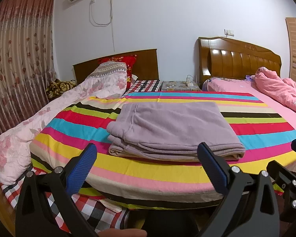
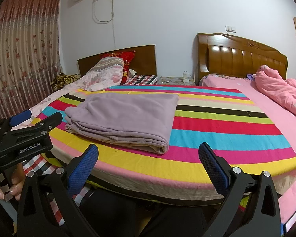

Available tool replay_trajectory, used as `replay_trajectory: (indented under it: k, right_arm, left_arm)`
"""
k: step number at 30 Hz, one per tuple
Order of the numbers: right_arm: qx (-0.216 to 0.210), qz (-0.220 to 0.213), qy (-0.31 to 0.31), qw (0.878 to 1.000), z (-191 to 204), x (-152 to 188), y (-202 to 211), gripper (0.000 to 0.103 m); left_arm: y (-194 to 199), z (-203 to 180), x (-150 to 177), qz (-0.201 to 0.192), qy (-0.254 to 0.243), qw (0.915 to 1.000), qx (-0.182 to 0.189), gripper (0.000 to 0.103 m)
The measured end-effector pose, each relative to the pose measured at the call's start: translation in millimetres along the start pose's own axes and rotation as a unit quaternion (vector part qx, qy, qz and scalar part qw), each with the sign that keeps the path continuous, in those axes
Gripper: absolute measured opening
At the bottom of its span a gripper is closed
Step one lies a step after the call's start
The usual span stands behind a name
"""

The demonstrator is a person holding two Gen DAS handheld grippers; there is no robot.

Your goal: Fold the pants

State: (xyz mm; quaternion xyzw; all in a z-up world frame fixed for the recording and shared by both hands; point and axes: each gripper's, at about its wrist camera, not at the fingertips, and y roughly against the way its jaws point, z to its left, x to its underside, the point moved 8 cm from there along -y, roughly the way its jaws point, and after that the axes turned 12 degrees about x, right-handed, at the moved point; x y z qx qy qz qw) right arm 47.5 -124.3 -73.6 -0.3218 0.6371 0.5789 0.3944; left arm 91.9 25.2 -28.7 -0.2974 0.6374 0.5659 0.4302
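The lilac fleece pants (image 1: 173, 130) lie folded in a flat stack on the striped sheet (image 1: 148, 173), waistband and cuffs to the left. They also show in the right wrist view (image 2: 124, 116), left of centre. My left gripper (image 1: 148, 154) is open and empty, held just before the near edge of the pants. My right gripper (image 2: 148, 154) is open and empty, in front of the bed edge, to the right of the pants. The left gripper's black body (image 2: 25, 136) shows at the left of the right wrist view.
A floral quilt (image 1: 49, 118) lies along the left side of the bed. A pink sheet and a rumpled pink quilt (image 1: 280, 90) cover the right bed. Wooden headboards (image 1: 240, 59) and a small bedside table (image 1: 179, 86) stand at the back. Curtains hang at left.
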Motion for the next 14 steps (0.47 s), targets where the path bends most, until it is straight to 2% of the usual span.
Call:
replay_trajectory:
  k: [4, 6, 10, 14]
  right_arm:
    - [0.0, 0.001, 0.001, 1.0, 0.3, 0.8, 0.3, 0.098]
    - [-0.001, 0.002, 0.002, 1.0, -1.1, 1.2, -0.2, 0.098]
    - [-0.003, 0.004, 0.002, 1.0, -2.3, 1.2, -1.5, 0.098]
    - [-0.011, 0.009, -0.002, 1.0, -7.2, 2.9, -5.9, 0.098]
  left_arm:
    - [-1.8, -0.3, 1.3, -0.001, 0.006, 1.0, 0.006, 0.101]
    - [-3.1, 2.1, 3.8, 0.001, 0.011, 0.9999, -0.006, 0.101]
    - [-9.6, 3.5, 8.7, 0.021, 0.023, 0.9995, 0.012, 0.101]
    - [-14.9, 9.3, 14.2, 0.026, 0.03, 0.9992, 0.005, 0.101]
